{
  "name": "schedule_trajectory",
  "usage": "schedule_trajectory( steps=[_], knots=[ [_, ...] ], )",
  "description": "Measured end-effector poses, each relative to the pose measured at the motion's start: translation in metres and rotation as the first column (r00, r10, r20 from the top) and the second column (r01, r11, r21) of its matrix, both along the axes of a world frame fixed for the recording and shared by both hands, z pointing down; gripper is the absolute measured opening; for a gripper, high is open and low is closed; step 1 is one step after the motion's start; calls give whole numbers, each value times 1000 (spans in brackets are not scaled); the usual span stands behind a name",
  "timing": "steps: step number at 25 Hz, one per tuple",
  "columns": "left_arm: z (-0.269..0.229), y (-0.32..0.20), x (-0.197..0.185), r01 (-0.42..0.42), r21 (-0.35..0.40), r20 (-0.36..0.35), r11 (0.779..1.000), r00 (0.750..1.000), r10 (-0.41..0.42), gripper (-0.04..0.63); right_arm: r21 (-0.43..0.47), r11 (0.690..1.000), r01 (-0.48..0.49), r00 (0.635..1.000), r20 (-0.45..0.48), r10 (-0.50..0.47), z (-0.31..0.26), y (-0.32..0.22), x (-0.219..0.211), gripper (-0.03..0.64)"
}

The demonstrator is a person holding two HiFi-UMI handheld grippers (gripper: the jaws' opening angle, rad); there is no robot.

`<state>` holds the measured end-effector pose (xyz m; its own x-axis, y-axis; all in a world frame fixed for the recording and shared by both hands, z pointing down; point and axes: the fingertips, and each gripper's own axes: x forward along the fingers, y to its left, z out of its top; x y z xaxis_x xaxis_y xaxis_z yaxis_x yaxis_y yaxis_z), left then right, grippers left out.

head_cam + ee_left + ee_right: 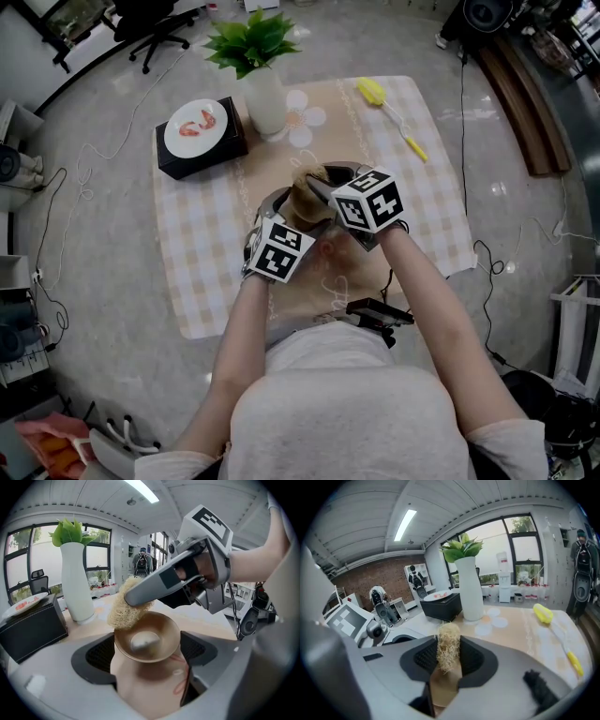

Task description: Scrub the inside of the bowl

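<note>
Above the tabletop [199,246], the left hand-held gripper [148,654] is clamping the bowl [147,638] while the right hand-held gripper [448,659], pinching a loofah pad [448,649], is pressing at its rim, so sweeping down inside looks next.

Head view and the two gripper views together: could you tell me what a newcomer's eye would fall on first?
At the centre of the checked cloth the two marker-cubed tools meet: the left tool holds a small bronze bowl, and the right tool presses a straw-coloured scrubber against its rim. Behind them stands a white vase of green leaves, with a yellow brush far right.
</note>
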<state>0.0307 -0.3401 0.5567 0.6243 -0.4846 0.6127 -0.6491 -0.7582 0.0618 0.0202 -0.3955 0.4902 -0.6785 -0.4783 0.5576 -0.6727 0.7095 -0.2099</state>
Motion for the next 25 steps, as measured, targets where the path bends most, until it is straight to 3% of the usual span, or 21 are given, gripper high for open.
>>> schedule_trajectory(
  steps=[9, 25],
  knots=[
    [-1, 0, 0, -3, 2, -2, 1000, 1000, 3, 448, -1, 1000, 15, 998, -58, -15, 2, -8, 13, 103],
    [0, -1, 0, -7, -5, -4, 1000, 1000, 7, 449, -40, 999, -28, 998, -66, 25, 1, -5, 46, 103]
  ],
)
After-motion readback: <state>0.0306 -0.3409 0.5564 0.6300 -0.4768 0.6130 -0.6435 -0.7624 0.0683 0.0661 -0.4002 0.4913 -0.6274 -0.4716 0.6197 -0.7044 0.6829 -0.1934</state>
